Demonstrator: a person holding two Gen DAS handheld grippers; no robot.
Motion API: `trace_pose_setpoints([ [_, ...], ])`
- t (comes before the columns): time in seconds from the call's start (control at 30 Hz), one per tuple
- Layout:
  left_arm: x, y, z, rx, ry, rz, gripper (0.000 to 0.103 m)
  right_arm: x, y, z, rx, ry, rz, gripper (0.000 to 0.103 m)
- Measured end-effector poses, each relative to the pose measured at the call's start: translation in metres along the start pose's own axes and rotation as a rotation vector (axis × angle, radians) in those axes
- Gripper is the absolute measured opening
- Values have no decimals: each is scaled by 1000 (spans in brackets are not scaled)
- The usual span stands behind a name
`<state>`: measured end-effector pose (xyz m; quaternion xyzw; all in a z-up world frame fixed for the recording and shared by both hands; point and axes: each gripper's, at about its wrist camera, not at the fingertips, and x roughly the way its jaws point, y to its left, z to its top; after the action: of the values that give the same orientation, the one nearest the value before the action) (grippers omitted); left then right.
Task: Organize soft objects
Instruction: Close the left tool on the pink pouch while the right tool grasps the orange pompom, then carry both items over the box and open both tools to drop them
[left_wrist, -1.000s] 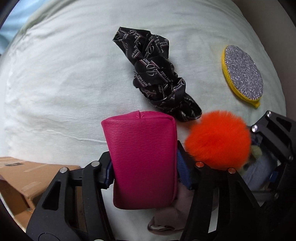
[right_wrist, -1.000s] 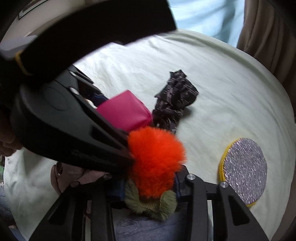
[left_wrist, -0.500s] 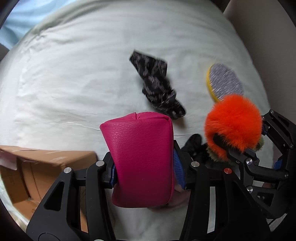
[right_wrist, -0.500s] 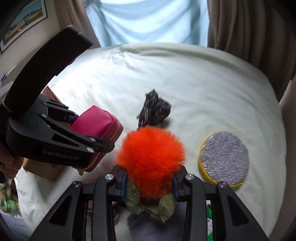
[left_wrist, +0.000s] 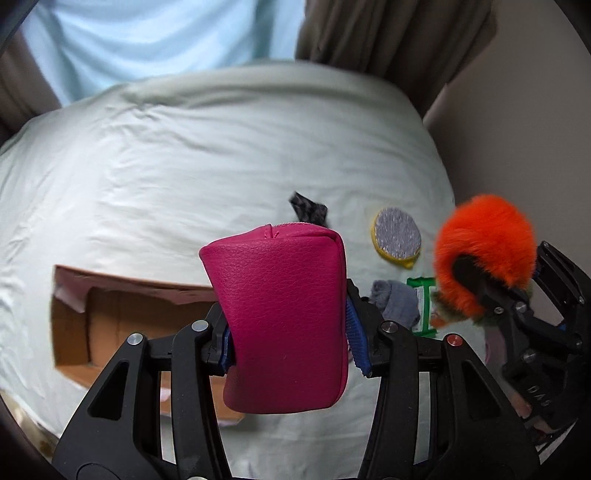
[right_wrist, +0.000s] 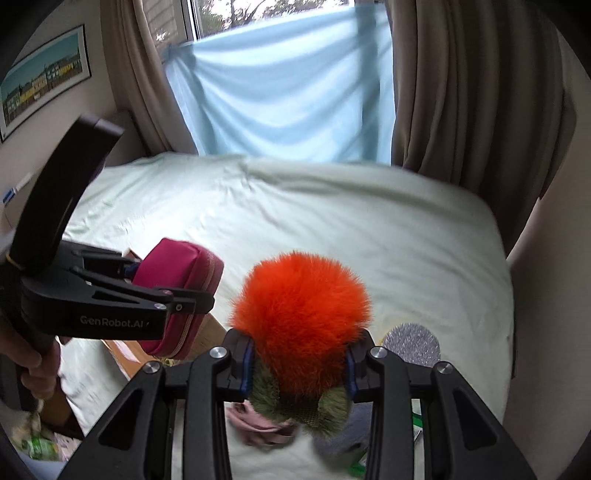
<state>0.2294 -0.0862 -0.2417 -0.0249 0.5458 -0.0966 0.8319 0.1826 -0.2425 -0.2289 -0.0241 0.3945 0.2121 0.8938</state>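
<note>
My left gripper (left_wrist: 286, 336) is shut on a magenta zip pouch (left_wrist: 280, 314) and holds it up above the bed; the pouch also shows in the right wrist view (right_wrist: 177, 291). My right gripper (right_wrist: 299, 369) is shut on an orange fluffy pom-pom with an olive furry base (right_wrist: 301, 310), held in the air to the right of the pouch (left_wrist: 485, 251). An open cardboard box (left_wrist: 110, 317) lies on the bed below and left of the pouch.
On the pale green bed sheet (left_wrist: 184, 166) lie a black patterned scarf (left_wrist: 308, 210), a round glittery yellow-edged pad (left_wrist: 397, 236), a grey soft item (left_wrist: 395, 301), a green packet (left_wrist: 423, 299) and a pink cloth (right_wrist: 258, 424). Curtains (right_wrist: 461, 92) hang behind.
Both grippers have risen well above the bed with their objects. The scarf and pad now look smaller and farther, and the box has come into fuller view.
</note>
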Motion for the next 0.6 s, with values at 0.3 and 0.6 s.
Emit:
trace_pose_setpoints([
  [0.3,-97,87,-28,-78,-77,41,44,-53,84,37,100,-57,10,33],
  [0.6,-107,193,-56,-87,-29,92,44,-20,170,47,236,10,0,33],
])
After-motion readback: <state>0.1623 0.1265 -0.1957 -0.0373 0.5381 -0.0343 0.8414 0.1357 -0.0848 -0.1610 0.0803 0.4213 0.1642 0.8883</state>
